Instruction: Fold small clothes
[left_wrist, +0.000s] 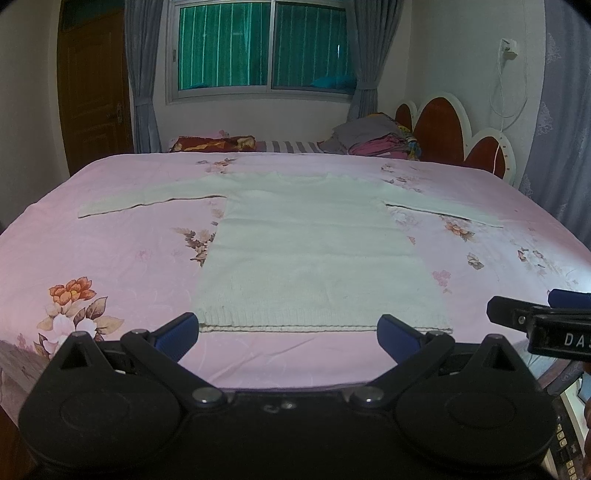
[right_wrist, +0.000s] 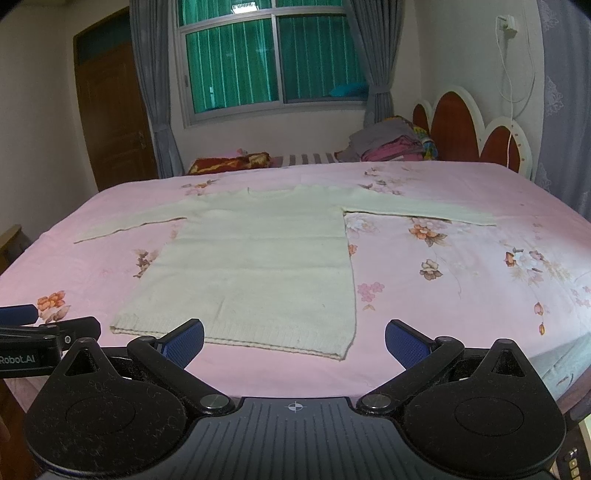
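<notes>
A cream knitted sweater (left_wrist: 310, 251) lies flat on the pink floral bedsheet (left_wrist: 122, 240), both sleeves spread out sideways and its ribbed hem toward me. It also shows in the right wrist view (right_wrist: 258, 266). My left gripper (left_wrist: 288, 338) is open and empty, hovering just short of the hem. My right gripper (right_wrist: 294, 341) is open and empty, near the hem's right corner. The right gripper's tip (left_wrist: 535, 317) shows at the right edge of the left wrist view, and the left gripper's tip (right_wrist: 44, 332) shows at the left edge of the right wrist view.
The bedsheet also shows in the right wrist view (right_wrist: 461, 277). A pile of clothes (left_wrist: 373, 142) and a dark red patterned pillow (left_wrist: 214, 144) lie at the far side of the bed. A red and white headboard (left_wrist: 454, 136) stands at the right. A window, curtains and a door are behind.
</notes>
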